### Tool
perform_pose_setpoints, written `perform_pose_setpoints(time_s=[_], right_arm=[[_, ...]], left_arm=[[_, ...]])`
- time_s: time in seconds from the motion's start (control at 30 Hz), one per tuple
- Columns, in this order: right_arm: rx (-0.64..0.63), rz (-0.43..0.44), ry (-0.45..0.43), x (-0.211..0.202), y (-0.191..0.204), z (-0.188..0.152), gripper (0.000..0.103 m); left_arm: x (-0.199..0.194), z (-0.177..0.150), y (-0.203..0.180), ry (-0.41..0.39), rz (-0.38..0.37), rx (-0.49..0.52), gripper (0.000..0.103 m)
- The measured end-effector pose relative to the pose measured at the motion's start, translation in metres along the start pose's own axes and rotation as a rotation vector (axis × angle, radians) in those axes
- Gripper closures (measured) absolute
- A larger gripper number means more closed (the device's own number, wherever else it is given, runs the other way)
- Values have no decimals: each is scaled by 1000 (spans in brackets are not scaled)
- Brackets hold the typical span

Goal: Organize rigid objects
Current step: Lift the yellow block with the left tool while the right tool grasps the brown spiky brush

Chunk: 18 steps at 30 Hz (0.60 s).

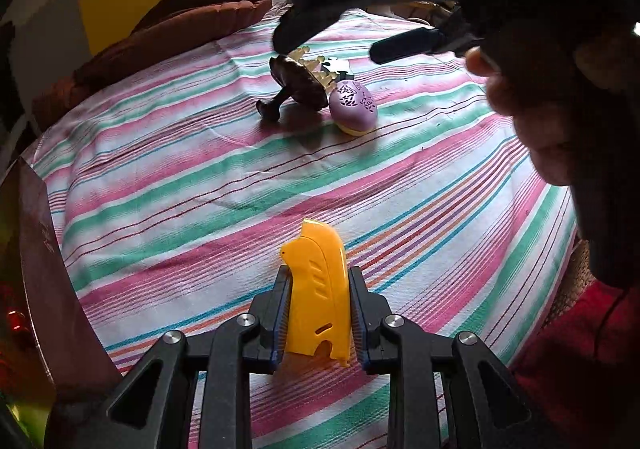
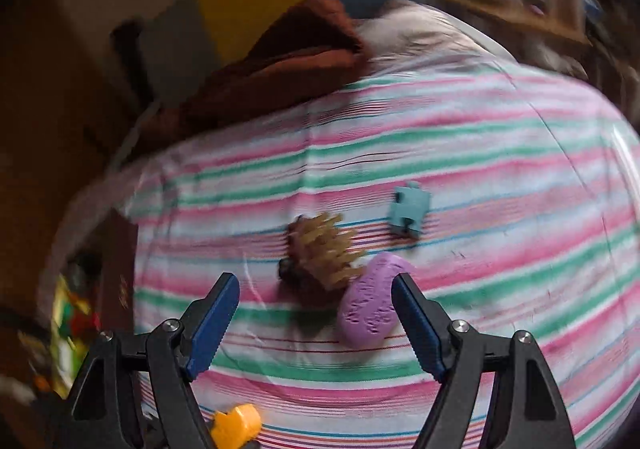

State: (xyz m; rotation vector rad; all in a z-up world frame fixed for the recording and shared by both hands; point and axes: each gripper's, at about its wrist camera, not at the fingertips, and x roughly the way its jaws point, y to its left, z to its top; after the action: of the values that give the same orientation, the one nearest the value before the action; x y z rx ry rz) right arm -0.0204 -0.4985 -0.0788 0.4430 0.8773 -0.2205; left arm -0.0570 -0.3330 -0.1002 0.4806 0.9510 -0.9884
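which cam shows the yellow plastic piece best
The left wrist view. There the yellow plastic piece stands sharp and nearly whole, clamped between the pads of the left gripper. The right wrist view is motion-blurred and catches only an orange-yellow scrap of it at the bottom edge, behind the open right gripper.

Dim daylight, fisheye edges, right view motion-blurred

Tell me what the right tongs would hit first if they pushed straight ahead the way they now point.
Most likely the purple egg-shaped piece, lying just ahead between the open right tongs, nearer one finger. The brown brush sits just beyond, touching it. The picture is blurred, so depth is uncertain.
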Motion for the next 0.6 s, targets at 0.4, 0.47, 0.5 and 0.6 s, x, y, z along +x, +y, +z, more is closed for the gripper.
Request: perform_pose_setpoints(time_s=[0.4, 0.47, 0.5, 0.6], right_arm=[[-211, -191, 156, 78, 34, 27, 60], [-214, -131, 152, 72, 40, 22, 60], [-216, -79, 158, 68, 43, 17, 60], [-266, 14, 177, 55, 58, -6, 60]], left_arm=[[-20, -8, 15, -17, -11, -37, 76], [-32, -10, 17, -44, -10, -30, 76], [-40, -10, 19, -66, -14, -27, 76], [-60, -11, 23, -113, -23, -32, 76]])
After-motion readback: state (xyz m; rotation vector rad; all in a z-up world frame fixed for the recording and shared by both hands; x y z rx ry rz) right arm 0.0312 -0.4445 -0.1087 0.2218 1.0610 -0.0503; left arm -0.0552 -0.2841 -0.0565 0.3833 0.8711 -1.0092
